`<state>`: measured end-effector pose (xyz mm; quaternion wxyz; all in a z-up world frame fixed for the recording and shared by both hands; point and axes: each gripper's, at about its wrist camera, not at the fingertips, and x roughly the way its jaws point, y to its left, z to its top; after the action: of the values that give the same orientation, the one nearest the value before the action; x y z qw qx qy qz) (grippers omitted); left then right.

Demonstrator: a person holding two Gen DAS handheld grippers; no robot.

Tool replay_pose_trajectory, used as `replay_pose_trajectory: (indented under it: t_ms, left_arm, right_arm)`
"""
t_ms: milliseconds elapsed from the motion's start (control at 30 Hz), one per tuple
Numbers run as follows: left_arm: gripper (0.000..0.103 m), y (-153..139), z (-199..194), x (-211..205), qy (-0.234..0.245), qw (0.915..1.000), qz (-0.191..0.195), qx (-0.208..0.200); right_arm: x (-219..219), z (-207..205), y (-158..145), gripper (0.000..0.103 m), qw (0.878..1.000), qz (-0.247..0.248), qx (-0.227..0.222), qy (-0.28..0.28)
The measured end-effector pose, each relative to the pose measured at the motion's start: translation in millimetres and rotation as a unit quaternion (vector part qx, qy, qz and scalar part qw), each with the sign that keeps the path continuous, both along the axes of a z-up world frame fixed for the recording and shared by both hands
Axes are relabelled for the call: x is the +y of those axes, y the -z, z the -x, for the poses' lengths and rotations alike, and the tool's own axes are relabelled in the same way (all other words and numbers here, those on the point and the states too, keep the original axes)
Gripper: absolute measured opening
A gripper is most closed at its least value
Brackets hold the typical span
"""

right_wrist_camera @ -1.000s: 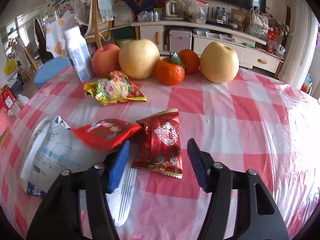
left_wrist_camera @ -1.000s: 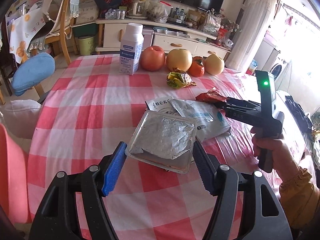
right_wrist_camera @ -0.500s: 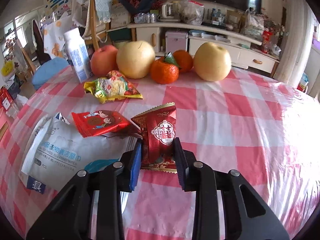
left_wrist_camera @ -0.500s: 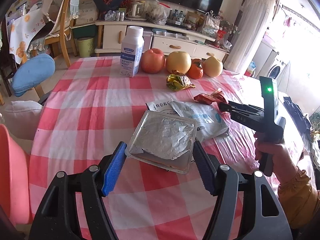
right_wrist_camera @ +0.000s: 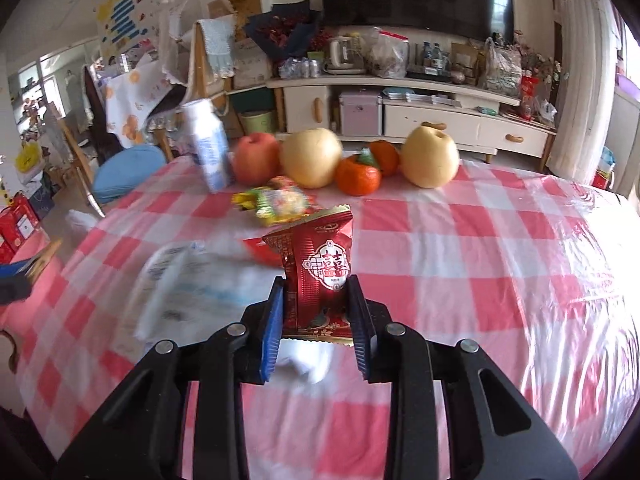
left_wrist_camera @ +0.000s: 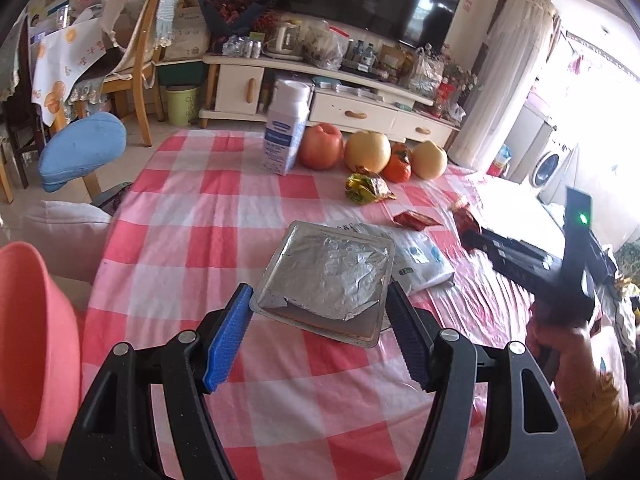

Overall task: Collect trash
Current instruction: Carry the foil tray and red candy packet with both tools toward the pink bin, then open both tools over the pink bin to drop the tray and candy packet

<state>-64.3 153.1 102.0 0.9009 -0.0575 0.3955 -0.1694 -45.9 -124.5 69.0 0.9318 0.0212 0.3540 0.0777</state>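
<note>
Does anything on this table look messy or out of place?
Yes: beside the tidy row of fruit, litter lies on the tablecloth: a crumpled yellow wrapper, a red wrapper and a flattened white bag.

The right side of the worktop (right_wrist_camera: 500, 264) lies bare, open to a claw. At the far edge, 5 fruits (right_wrist_camera: 310, 158) and a milk carton (right_wrist_camera: 208, 146) stand as a barrier. Left, a white bag (right_wrist_camera: 188, 280) and yellow wrapper (right_wrist_camera: 280, 202) clutter the cloth.
</note>
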Motion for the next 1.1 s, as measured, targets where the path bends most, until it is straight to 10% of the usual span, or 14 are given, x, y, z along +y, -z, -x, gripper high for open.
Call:
replay_pose_trajectory:
  t_ms: [567, 967, 1100]
  left_arm:
    - [0.069, -39.6, 23.5, 122.0, -0.120, 0.9892, 0.065, -0.055]
    - [0.074, -24.4, 29.8, 265.8, -0.308, 0.9454, 0.102, -0.035]
    - [0.089, -14.0, 27.2, 285.0, -0.337, 0.9350, 0.109, -0.020]
  right_arm:
    - [209.5, 54.0, -57.7, 0.032, 0.975, -0.048, -0.028, -0.217]
    - [386.6, 57.3, -63.4, 0.033, 0.940, -0.028, -0.028, -0.339]
    - [406.3, 49.1, -42.6, 0.057, 0.942, -0.014, -0.011, -0.335]
